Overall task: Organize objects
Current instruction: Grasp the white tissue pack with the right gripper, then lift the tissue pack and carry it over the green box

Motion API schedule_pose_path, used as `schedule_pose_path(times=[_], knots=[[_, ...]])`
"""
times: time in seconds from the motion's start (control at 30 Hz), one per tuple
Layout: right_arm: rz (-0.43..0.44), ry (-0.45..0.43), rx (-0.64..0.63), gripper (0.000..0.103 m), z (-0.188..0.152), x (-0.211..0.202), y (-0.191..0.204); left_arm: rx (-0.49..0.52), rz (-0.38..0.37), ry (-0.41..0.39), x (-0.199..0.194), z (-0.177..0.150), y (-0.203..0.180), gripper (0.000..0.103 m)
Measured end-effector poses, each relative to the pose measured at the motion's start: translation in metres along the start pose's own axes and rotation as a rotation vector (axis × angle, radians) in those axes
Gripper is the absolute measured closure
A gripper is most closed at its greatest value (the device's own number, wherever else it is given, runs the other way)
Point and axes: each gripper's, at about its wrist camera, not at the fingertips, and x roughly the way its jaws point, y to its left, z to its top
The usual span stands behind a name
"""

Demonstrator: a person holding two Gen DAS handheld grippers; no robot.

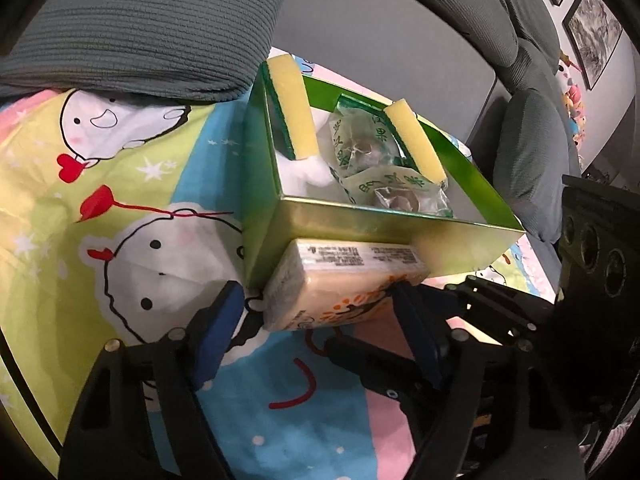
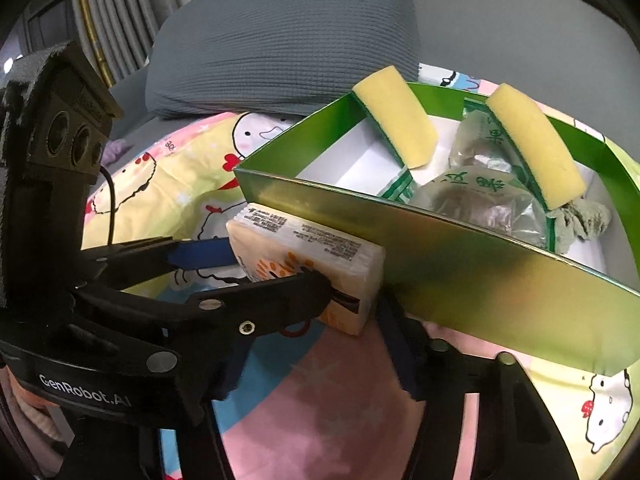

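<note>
A green box (image 1: 360,232) sits on a cartoon-print sheet and holds two yellow-green sponges (image 1: 292,108), snack packets (image 1: 360,140) and a white cloth. A tissue pack (image 1: 344,284) lies against the box's near wall. My left gripper (image 1: 316,308) has its blue-padded fingers on either side of the pack; the right finger touches it, the left finger stands slightly off. In the right wrist view the left gripper (image 2: 276,268) grips the pack (image 2: 304,256) beside the box (image 2: 480,264). My right gripper's fingers (image 2: 396,344) sit below the box wall, empty.
Grey sofa cushions (image 1: 140,28) lie behind the box, with another cushion (image 1: 528,160) at the right. The sheet (image 1: 100,180) covers the surface all around. Framed pictures (image 1: 592,36) hang on the far wall.
</note>
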Motion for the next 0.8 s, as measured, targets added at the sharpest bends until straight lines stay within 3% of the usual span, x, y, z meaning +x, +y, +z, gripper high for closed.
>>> schedule_pose_path(times=[0.07,0.4,0.8], knots=[[0.002,0.004,0.002,0.051,0.000,0.001,0.000,0.006,-0.002,0.005,0.001,-0.001,-0.001,0.035],[-0.019,0.003,0.023,0.070,-0.003,0.001,-0.002,0.022,0.013,-0.006,-0.004,-0.005,-0.003,0.044],[-0.036,-0.044,0.032,0.070,-0.012,-0.022,0.009,0.110,0.057,-0.057,-0.025,-0.016,-0.028,0.050]])
